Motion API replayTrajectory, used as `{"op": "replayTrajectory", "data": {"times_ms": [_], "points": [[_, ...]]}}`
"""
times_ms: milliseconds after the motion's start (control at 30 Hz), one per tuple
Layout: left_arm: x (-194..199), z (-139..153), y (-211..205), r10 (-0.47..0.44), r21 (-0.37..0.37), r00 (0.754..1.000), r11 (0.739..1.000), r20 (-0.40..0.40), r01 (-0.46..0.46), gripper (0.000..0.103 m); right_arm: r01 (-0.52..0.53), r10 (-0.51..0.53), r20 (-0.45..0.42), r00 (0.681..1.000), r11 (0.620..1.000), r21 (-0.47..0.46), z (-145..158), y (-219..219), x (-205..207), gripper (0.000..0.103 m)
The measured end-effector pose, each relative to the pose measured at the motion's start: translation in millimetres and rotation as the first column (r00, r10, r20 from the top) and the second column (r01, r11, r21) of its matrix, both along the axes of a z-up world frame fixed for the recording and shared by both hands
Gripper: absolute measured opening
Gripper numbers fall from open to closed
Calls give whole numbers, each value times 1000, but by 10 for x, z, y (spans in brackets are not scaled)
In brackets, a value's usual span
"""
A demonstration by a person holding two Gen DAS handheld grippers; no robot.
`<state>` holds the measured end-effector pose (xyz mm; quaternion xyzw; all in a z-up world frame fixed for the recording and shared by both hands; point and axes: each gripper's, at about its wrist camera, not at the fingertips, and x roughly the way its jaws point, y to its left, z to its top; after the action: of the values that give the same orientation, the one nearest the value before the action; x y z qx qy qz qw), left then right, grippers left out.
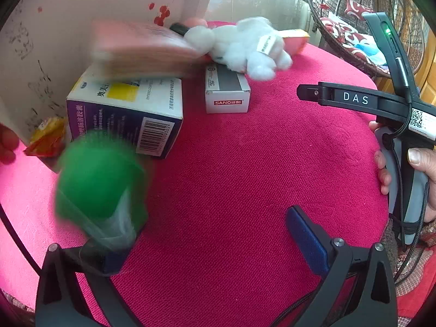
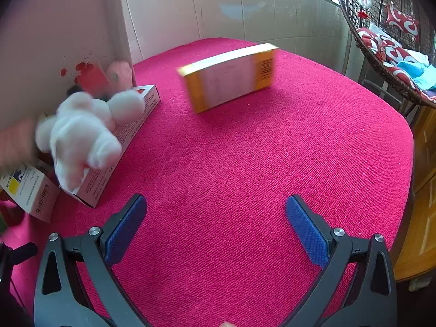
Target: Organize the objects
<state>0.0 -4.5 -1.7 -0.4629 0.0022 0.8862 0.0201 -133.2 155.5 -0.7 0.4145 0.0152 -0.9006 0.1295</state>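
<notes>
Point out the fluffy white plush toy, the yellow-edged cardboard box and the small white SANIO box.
Fluffy white plush toy (image 2: 81, 133): right wrist view, on its body.
Yellow-edged cardboard box (image 2: 229, 79): right wrist view, on its broad pale face.
Small white SANIO box (image 1: 226, 90): left wrist view, on its top face.

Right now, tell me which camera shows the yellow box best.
The right wrist view: the yellow box lies whole, though blurred, alone on the pink cloth. The left wrist view shows only its corner behind the white plush toy.

A motion-blurred green, round object (image 1: 100, 177) hid the left hand-held gripper's (image 1: 209, 239) left finger. A smeared pink flat box (image 1: 141, 49) was unreadable. The white plush toy (image 2: 81, 133) covered a pink-white carton (image 2: 128, 133) partly.
</notes>
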Motion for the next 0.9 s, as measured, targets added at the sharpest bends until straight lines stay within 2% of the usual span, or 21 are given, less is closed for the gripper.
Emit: {"op": "replayTrajectory", "data": {"times_ms": [167,233,300,467,900], "points": [[-5,4,4,0,0,1000,1000,4,0,103,-4,4,-28,1000,1000,16,15,-19,19,103],[-9,7,4,-1,1,1000,1000,4,1,103,-5,7,91,996,1000,-16,15,3,-19,103],[-13,17,2,-2,-2,1000,1000,0,2,103,-6,7,94,996,1000,-12,14,3,-16,103],[-13,6,18,-1,5,1000,1000,0,1,103,-6,7,19,1000,1000,-19,-2,-8,18,103],[-12,3,38,-4,4,1000,1000,0,4,103,-5,6,34,999,1000,-13,1,-22,14,103]]}}
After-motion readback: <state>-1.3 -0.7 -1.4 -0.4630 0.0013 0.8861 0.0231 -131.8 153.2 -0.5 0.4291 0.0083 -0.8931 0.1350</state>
